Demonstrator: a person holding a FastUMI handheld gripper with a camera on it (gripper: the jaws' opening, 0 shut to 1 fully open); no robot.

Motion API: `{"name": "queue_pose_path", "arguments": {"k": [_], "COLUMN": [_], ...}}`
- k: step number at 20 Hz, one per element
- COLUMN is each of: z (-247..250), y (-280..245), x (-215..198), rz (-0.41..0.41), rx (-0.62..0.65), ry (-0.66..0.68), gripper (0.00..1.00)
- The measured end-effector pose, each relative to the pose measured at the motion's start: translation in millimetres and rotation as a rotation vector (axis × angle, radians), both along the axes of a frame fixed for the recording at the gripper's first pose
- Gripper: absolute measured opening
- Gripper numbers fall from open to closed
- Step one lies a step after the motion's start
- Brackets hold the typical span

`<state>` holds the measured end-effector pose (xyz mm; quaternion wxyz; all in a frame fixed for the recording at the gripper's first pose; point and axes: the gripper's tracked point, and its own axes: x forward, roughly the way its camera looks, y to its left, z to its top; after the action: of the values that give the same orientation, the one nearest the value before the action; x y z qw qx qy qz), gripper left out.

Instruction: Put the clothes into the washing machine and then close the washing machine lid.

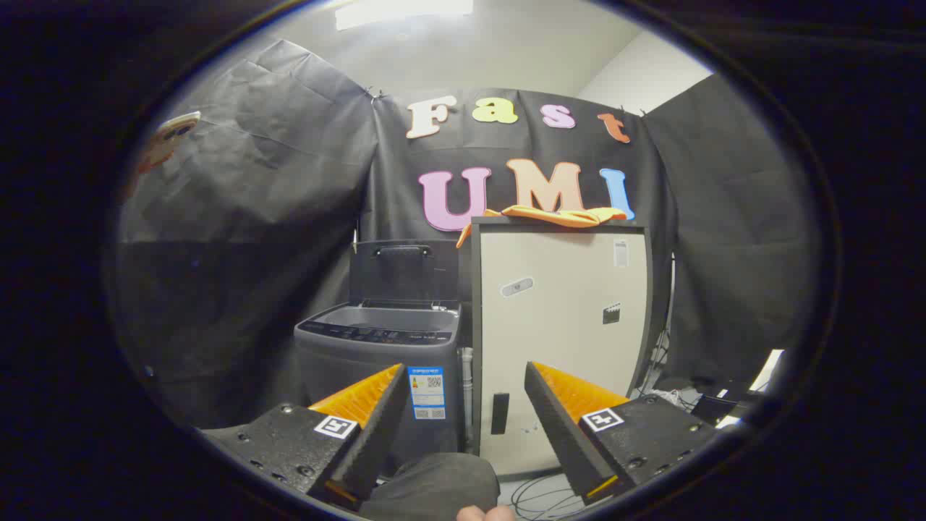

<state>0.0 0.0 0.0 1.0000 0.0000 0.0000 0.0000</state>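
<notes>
We hold the gripper [463, 376] with its fingers spread wide and nothing between them. The clothes [561, 215], an orange garment, lie draped along the top of the pale cabinet [561, 325], well beyond the fingertips, higher than them and slightly toward the right finger. The garment's long axis runs side to side along the cabinet's front edge, with one end hanging over the left corner toward the washing machine [380, 354]. The washing machine stands just beside the cabinet on its left, lower, with its lid [403, 271] raised upright at the back and the tub opening exposed. In our judgement, the coming move is a rise and forward reach toward the cabinet top, with the garment taken across its short dimension. We see open room above the cabinet, and the drop from the cabinet's left corner to the tub looks unobstructed. The raised lid stands behind the tub opening, so the carry path should stay in front of it.
</notes>
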Motion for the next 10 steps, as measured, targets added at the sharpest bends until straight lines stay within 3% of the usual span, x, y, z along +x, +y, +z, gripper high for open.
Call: {"name": "queue_pose_path", "arguments": {"k": [10], "z": [1.0], "y": [0.1], "x": [0.4], "rz": [0.002], "rx": [-0.001], "ry": [-0.005], "gripper": [0.97]}}
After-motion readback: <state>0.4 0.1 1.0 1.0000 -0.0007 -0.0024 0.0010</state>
